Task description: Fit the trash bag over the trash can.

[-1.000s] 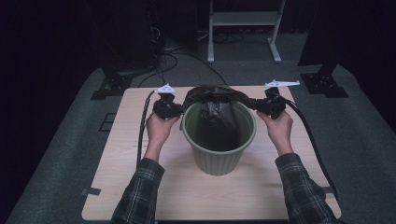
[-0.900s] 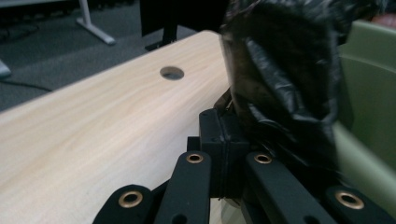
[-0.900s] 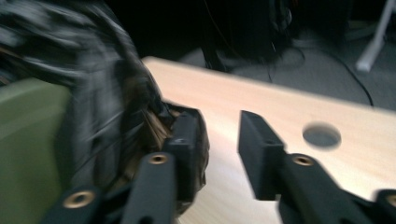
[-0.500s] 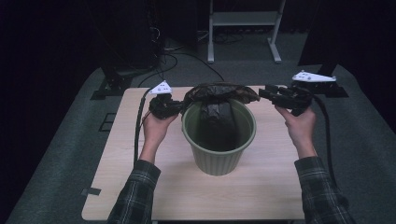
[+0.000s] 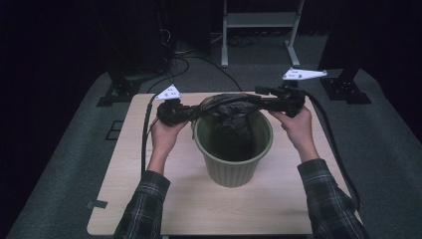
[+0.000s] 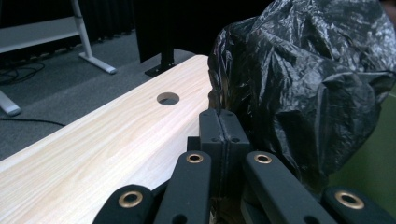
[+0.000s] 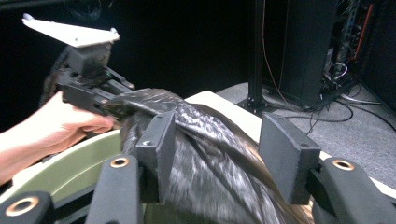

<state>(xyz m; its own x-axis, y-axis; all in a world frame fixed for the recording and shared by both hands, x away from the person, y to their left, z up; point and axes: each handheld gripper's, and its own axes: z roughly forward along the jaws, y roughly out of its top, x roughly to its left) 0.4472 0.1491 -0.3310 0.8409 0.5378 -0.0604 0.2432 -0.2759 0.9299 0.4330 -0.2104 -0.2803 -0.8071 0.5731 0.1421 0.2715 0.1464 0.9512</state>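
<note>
1. Black bin bag [image 5: 230, 107] is stretched across the mouth of the green bin [image 5: 233, 149], which stands mid-tabletop [image 5: 149, 199].
2. Left tool [image 6: 219, 123]: jaws pressed together, pinching the bag's edge at the bin's left rim.
3. Right tool [image 7: 217, 158]: jaws have just been opening and stand spread, bag film between them, ungripped.
4. Best next, I judge: hold the left pinch steady and re-grip the loose edge before pulling it over the rim.
5. The right gripper view shows the gap beside the pads; the high view cannot resolve it.
</note>
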